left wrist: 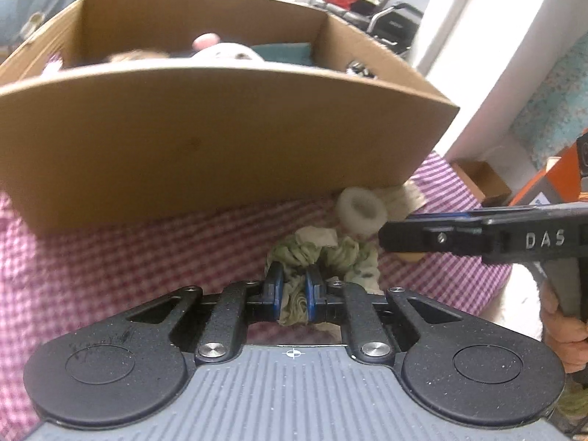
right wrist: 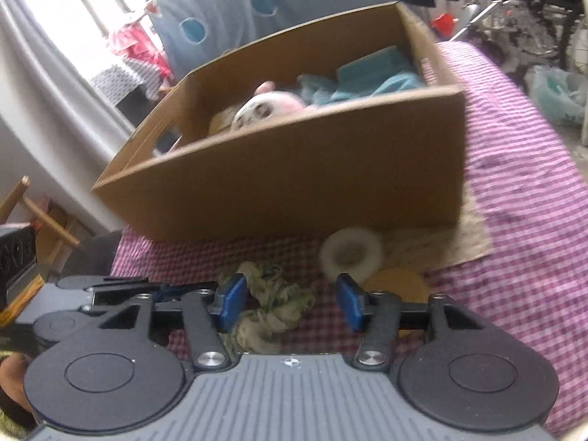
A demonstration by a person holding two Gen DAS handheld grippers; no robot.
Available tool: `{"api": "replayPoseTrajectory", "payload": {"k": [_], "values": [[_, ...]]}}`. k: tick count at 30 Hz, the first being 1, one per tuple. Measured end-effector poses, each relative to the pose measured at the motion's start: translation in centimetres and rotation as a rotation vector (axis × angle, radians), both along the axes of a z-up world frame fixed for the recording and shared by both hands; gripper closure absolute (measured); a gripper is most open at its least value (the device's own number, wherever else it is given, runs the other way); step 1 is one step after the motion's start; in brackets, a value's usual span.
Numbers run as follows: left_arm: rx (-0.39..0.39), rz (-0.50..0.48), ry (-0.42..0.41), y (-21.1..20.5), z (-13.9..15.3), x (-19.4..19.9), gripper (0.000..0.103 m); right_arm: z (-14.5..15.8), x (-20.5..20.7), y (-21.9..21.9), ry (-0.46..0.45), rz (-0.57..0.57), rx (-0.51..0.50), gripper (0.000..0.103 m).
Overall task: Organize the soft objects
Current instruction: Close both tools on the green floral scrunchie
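Left wrist, green scrunchie (left wrist: 323,253) bunched, axis unclear

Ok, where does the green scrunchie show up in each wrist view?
Left wrist: the green scrunchie sits bottom centre, pinched between the left gripper fingers.
Right wrist: the scrunchie is bottom centre-left, beside the left blue finger of the right gripper.
Shared landmark: the cardboard box behind it.

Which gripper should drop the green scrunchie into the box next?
Left. The left gripper is already shut on the green scrunchie, facing the cardboard box. The right gripper stands open, gripping nothing.
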State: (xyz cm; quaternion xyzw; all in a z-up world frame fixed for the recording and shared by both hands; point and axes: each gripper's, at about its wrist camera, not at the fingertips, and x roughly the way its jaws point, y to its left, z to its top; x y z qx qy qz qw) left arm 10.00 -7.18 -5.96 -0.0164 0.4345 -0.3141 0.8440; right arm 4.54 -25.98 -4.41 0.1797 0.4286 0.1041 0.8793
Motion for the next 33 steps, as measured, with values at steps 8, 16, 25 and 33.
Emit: {"api": "replayPoseTrajectory", "payload": {"k": [8,16,25,33], "values": [[-0.004,0.012,0.040,1.7,-0.4,-0.2,0.063,-1.5,0.9,2.5,0.049,0.026,-0.030,0.046],[0.039,0.003,0.012,0.9,-1.2,0.6,0.064,-2.4,1.3,2.8,0.082,0.031,-0.053,0.059],[0.060,-0.026,-0.051,0.3,-1.6,0.3,0.085,-2.6,1.3,3.1,0.067,0.050,-0.037,0.083],[-0.018,-0.002,-0.105,1.7,1.6,-1.0,0.088,2.9,-0.2,4.0,-0.068,0.072,-0.062,0.088]]}}
